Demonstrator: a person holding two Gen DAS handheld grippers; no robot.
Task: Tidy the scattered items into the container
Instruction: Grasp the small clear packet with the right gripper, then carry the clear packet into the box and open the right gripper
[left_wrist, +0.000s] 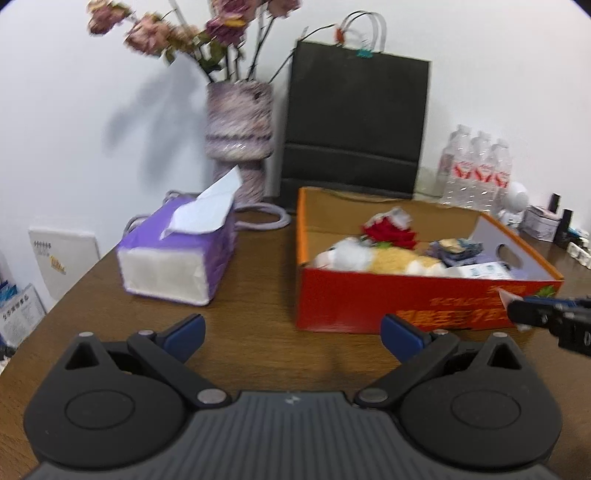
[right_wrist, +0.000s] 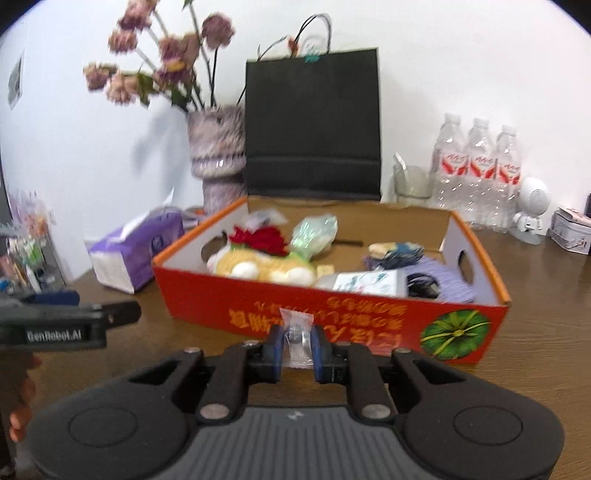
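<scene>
White wall backs a brown wooden counter (right_wrist: 535, 295), where a black paper bag (right_wrist: 314, 125), a vase of dried flowers (right_wrist: 216, 155) and a shrink-wrapped pack of 3 water bottles (right_wrist: 480, 173) stand along the rear edge. A purple tissue pack (left_wrist: 177, 254) lies left of the task's container, a red and orange cardboard box (right_wrist: 332, 317) with cut-out handles in its end walls. Inside the box already sit a cream and yellow plush toy (right_wrist: 266, 269), a red fabric flower (right_wrist: 266, 238), a greenish plastic bag (right_wrist: 314, 232), a white carton (right_wrist: 369, 282) and some dark and lilac bits toward the right end.

In its wrist view the right gripper (right_wrist: 297, 349) has its blue pads drawn in tight on a small clear plastic packet (right_wrist: 295, 332), held just in front of the box's near wall and not yet over the rim. The left gripper (left_wrist: 291, 334) hangs above bare counter with its jaws spread wide and nothing between them.

Judging by its look, the packet is very light, thin and crinkly, with a slick film that could slide out of a loose pinch; the contents are too blurred to name. Its middle, where the pads now sit, seems the soundest place to hold. It probably needs only a lift over the near wall and a release onto the soft pile.
</scene>
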